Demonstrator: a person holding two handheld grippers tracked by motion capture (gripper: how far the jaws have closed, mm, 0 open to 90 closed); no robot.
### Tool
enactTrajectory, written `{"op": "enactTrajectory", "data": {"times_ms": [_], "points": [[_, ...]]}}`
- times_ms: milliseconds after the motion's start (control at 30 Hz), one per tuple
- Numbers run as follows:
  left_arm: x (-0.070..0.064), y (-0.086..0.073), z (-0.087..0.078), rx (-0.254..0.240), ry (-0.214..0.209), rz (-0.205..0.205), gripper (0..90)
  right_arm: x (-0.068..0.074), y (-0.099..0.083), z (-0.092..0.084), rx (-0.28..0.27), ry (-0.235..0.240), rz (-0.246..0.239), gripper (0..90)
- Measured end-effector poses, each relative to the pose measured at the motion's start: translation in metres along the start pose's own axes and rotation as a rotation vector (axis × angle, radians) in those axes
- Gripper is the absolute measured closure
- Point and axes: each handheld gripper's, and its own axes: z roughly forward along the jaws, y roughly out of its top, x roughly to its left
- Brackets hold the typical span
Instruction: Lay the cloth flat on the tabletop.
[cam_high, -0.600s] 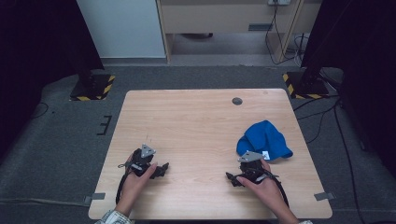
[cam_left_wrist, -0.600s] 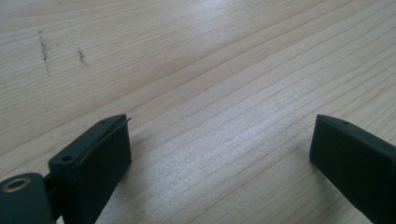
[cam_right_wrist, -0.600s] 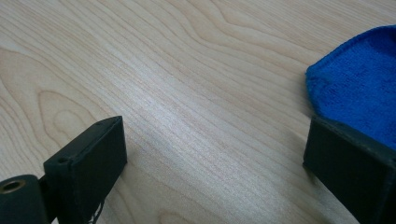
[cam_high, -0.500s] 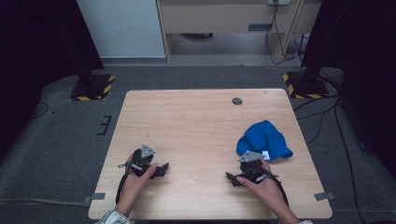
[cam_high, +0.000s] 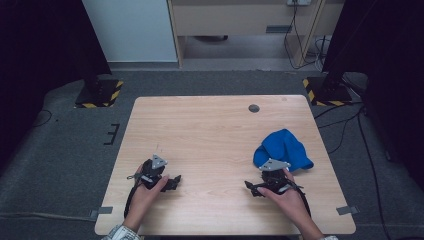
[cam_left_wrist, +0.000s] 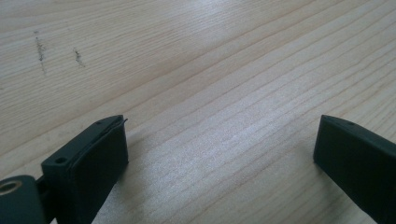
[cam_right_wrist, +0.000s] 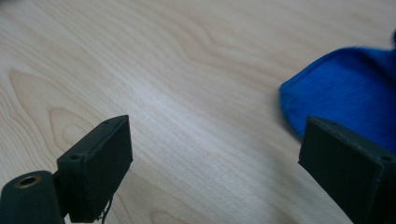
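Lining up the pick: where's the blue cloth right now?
In the high view, the blue cloth lies bunched on the table's right side, just beyond the right gripper.

Light wooden table (cam_high: 210, 125): one small dark round disc (cam_high: 254, 108) near the far edge, right of centre. Two faint dark scuff marks (cam_left_wrist: 42, 49) on the wood grain. Grey tape tabs (cam_high: 106, 210) at both near corners.
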Motion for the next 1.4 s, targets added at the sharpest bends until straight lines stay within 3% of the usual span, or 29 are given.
{"op": "enactTrajectory", "data": {"times_ms": [133,300,600,700,867,1000,1400], "points": [[0.000,0.000,0.000,0.000,0.000,0.001,2.4,-0.008,0.008,-0.015,-0.051,-0.035,0.015,11.7],[-0.001,0.000,0.000,0.002,-0.001,0.005,2.3,-0.024,0.019,-0.029,-0.077,-0.073,0.033,11.3],[-0.001,0.000,-0.001,0.002,-0.001,0.007,2.3,-0.075,0.037,-0.044,-0.095,-0.170,0.107,11.4],[-0.001,0.000,-0.001,0.002,-0.002,0.007,2.3,-0.093,0.042,-0.042,-0.087,-0.213,0.125,11.3],[-0.002,0.000,0.000,0.000,-0.002,0.005,2.2,-0.115,0.041,-0.034,-0.071,-0.242,0.166,10.9],[-0.002,0.000,0.000,0.001,-0.002,0.006,2.1,-0.119,0.031,-0.025,-0.058,-0.254,0.190,12.8],[-0.002,0.000,0.000,0.002,-0.003,0.005,2.0,-0.127,0.009,0.003,0.046,-0.285,0.188,9.9]]}}
